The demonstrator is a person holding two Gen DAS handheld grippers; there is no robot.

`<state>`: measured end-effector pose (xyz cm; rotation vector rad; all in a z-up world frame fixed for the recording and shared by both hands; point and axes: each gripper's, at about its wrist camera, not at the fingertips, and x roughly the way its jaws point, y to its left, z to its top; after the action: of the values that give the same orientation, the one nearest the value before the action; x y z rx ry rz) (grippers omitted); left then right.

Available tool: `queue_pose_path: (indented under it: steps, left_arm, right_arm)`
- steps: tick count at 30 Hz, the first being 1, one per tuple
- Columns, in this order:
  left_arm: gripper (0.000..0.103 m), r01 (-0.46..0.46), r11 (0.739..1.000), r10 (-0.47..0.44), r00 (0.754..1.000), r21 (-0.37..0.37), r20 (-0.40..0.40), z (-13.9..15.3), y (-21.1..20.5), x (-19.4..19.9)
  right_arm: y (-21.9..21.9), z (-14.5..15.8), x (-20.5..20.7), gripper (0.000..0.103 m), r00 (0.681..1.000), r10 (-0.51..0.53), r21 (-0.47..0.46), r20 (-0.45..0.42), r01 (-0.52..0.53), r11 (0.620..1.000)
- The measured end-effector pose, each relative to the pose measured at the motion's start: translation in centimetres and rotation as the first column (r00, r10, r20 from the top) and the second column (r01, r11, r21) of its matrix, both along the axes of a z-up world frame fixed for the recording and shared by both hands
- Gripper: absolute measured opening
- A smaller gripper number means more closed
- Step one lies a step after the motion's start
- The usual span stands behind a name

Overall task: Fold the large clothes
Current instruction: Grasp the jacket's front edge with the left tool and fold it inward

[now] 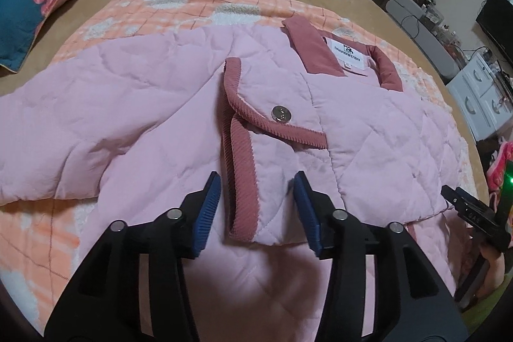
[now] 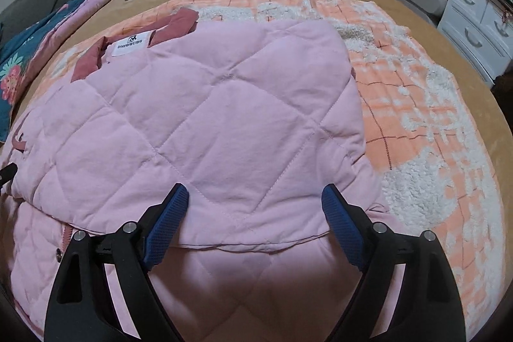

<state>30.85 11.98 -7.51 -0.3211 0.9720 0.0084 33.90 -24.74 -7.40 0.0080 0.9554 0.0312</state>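
On the bed: a pink quilted jacket [image 1: 134, 104] lies flat on an orange checked blanket [image 1: 192, 5], collar [image 1: 312, 48] at the far side.

Left wrist view: left gripper [image 1: 258, 207] hovers with jaws apart, holding nothing; a corduroy-trimmed flap [image 1: 243, 181] with a snap button [image 1: 281, 113] lies between and just beyond the fingers. An unfolded sleeve runs away to the left.

Right wrist view: right gripper [image 2: 255, 223] stands wide open and empty over the folded-in right panel, whose near edge runs left to right across the jaws.

Judgement: the jacket's long axis runs near to far; the left side remains spread, so the left gripper is nearer the next fold.
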Motion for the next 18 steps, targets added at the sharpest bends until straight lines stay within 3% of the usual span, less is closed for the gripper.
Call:
queue_pose_path:
  steps: [5, 7, 8, 18]
  left_arm:
    - [0.072, -0.001, 1.000, 0.001, 1.000, 0.018, 0.014, 1.4, 0.0, -1.0]
    - [0.091, -0.008, 1.000, 0.007, 1.000, 0.030, 0.019, 2.0, 0.1, -1.4]
    - [0.094, -0.009, 0.999, 0.009, 1.000, 0.035, 0.019, 2.3, 0.1, -1.6]
    - [0.094, -0.086, 0.993, 0.082, 0.995, 0.080, 0.051, 5.3, 2.0, -4.3]
  right_arm:
    - [0.1, 1.7, -1.5, 0.089, 0.999, 0.009, 0.057, 0.045, -0.012, 0.998]
    - [0.5, 2.4, -2.3, 0.091, 0.998, 0.017, 0.078, 0.062, -0.022, 0.997]
    - [0.8, 2.7, -2.6, 0.093, 0.997, 0.023, 0.084, 0.067, -0.029, 0.996]
    - [5.5, 5.1, -5.6, 0.097, 0.986, 0.110, 0.058, 0.125, -0.118, 0.991]
